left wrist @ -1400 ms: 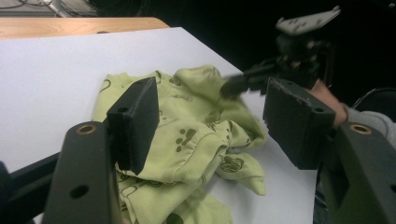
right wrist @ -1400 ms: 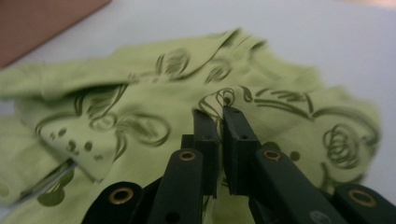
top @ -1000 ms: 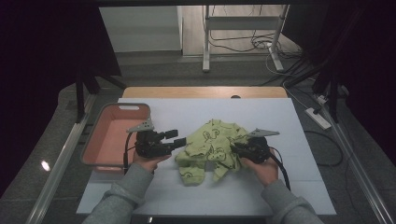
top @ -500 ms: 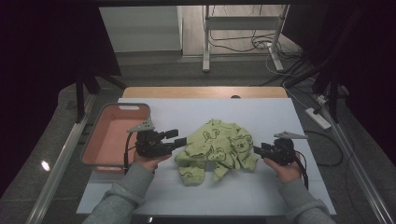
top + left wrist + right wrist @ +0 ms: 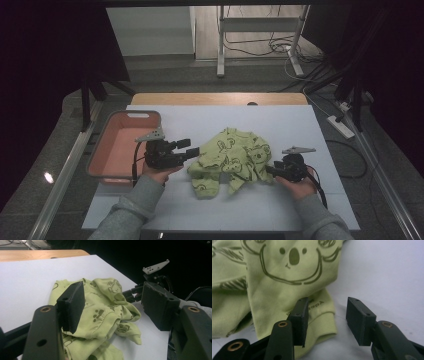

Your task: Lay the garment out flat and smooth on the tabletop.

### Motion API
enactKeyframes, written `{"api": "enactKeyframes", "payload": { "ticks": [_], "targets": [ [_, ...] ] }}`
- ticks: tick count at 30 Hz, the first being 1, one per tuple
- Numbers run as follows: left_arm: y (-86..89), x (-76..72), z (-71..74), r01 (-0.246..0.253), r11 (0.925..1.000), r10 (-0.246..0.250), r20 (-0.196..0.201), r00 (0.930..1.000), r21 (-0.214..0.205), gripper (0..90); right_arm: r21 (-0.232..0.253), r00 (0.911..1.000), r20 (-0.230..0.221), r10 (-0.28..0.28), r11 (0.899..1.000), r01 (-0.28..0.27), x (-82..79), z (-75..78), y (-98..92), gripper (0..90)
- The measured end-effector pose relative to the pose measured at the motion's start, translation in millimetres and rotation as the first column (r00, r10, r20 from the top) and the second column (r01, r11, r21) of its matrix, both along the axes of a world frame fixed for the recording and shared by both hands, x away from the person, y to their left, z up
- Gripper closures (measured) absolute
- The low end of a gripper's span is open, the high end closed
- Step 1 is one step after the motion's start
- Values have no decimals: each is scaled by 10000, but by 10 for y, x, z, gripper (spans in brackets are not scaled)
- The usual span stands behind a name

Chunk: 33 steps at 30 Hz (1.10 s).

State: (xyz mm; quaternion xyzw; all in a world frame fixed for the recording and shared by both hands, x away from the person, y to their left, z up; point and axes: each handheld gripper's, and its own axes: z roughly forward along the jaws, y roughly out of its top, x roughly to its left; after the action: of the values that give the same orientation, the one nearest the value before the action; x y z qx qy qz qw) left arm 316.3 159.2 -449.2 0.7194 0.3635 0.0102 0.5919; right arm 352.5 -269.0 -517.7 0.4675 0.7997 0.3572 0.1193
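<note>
A light green garment [image 5: 232, 157] printed with koala faces lies crumpled in the middle of the white table [image 5: 280, 120]. My left gripper [image 5: 192, 149] is at its left edge, jaws wide apart, with the cloth [image 5: 100, 312] low between and beyond them and nothing gripped. My right gripper [image 5: 270, 170] is at the garment's right edge. Its jaws have just been opening and stand apart [image 5: 328, 305]. A ribbed cuff [image 5: 322, 322] lies under the left jaw and into the gap, not pinched. The right gripper [image 5: 130, 293] also shows across the cloth in the left gripper view.
A pink bin [image 5: 131, 116] sits at the table's left edge, just behind my left hand. A wooden strip [image 5: 220, 98] runs along the far side. White tabletop lies bare on the far side and in front of the garment.
My right gripper has moved right, from over the garment's right part out to its right edge, and its jaws have spread. The left gripper has stayed put.
</note>
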Motion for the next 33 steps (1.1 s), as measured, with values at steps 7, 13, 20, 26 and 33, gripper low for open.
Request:
{"api": "enactKeyframes", "payload": {
  "ticks": [7, 13, 20, 26, 33],
  "targets": [
    [-3, -4, 5, 15, 10000, -15, 7, 10000, 9, 349, -80, 9997, 21, 242, 9997, -242, -21, -6, 33, 635],
    [-4, -6, 5, 27, 10000, -27, 11, 10000, 12, 347, 8, 9984, -185, 529, 9986, -529, -23, 9, 55, 772],
    [-15, -4, 2, 65, 10000, -65, 16, 10000, 39, 347, -158, 9981, -124, 602, 9981, -604, -26, 39, 57, 845],
    [-12, -9, 3, 52, 10000, -53, 17, 10000, 51, 347, -336, 9985, 479, 281, 9991, -265, -13, 131, 1, 848],
    [-11, -14, 8, 66, 10000, -66, 45, 10000, 65, 347, 92, 9905, 1290, -482, 9988, 474, -20, 330, -205, 848]
  ]
}}
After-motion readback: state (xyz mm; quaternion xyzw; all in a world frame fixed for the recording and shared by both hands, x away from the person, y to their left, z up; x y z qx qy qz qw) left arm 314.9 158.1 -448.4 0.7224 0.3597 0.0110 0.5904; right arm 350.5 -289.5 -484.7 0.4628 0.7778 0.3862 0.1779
